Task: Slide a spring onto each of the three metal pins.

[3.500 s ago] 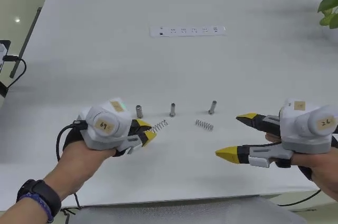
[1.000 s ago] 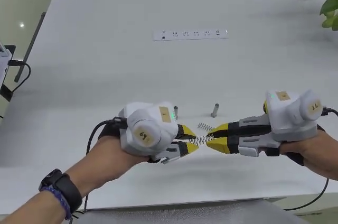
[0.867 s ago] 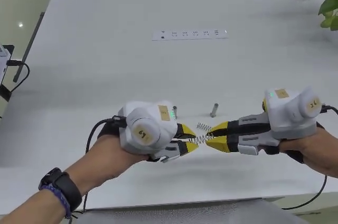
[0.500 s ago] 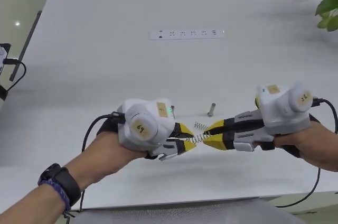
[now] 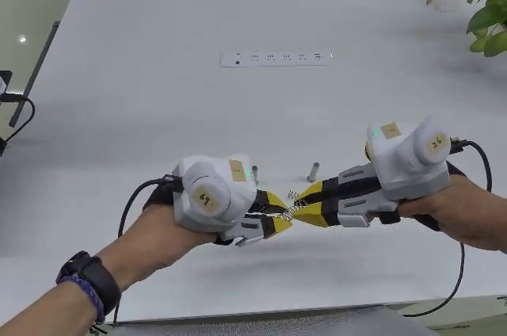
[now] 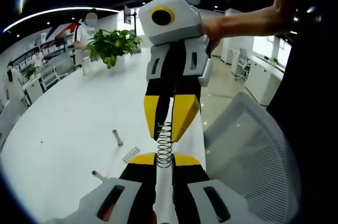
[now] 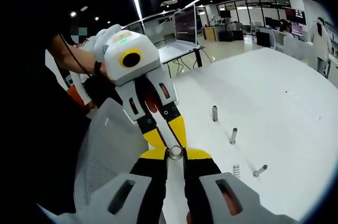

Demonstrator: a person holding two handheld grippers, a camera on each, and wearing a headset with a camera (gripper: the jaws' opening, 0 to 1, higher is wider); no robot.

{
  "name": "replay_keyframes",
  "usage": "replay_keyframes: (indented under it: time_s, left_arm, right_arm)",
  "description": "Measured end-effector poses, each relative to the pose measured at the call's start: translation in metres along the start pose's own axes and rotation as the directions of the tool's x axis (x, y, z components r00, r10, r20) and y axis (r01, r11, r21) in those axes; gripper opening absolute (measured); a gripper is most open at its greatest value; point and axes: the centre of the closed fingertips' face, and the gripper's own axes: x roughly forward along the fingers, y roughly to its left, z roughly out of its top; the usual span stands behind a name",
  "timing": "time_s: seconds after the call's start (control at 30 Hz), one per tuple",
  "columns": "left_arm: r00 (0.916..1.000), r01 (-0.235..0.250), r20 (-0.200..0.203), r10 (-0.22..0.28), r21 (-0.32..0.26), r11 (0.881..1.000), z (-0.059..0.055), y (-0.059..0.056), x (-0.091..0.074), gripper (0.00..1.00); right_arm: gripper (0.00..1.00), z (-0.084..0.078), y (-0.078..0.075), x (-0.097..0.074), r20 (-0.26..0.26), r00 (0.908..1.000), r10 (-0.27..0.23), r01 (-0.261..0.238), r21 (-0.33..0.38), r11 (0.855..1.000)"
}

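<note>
Yellow-tipped left gripper (image 6: 165, 159) and right gripper (image 7: 176, 154), jaws narrow, both pinch one coiled wire spring (image 6: 165, 140). One loose spring (image 7: 236, 170) and three grey metal pins (image 7: 215, 113) (image 7: 233, 136) (image 7: 260, 170) sit beyond the jaws.

White workbench (image 5: 158, 74), bright open office

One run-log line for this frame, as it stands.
left tongs: shut on spring | right tongs: shut on same spring's other end | spare spring: on table | pins: on table
</note>
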Motion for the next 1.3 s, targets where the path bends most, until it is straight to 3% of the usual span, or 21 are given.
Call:
replay_keyframes:
  time_s: [0.47,0.87,1.3]
  left_arm:
    - [0.9982,-0.005,0.059,0.006,-0.01,1.0,0.012,0.004,-0.002,0.02]
    - [0.9943,-0.021,0.103,0.024,-0.032,0.999,0.021,0.011,-0.007,0.02]
    - [0.9886,-0.019,0.149,0.023,-0.029,0.999,0.037,0.012,-0.009,0.02]
  right_arm:
    - [0.09,0.01,-0.001,-0.008,-0.084,0.9964,0.011,-0.017,-0.075,0.997]
    - [0.09,0.02,-0.002,-0.011,-0.122,0.9922,0.023,-0.038,-0.125,0.991]
    - [0.14,0.026,-0.001,-0.024,-0.234,0.9713,0.041,-0.099,-0.241,0.965]
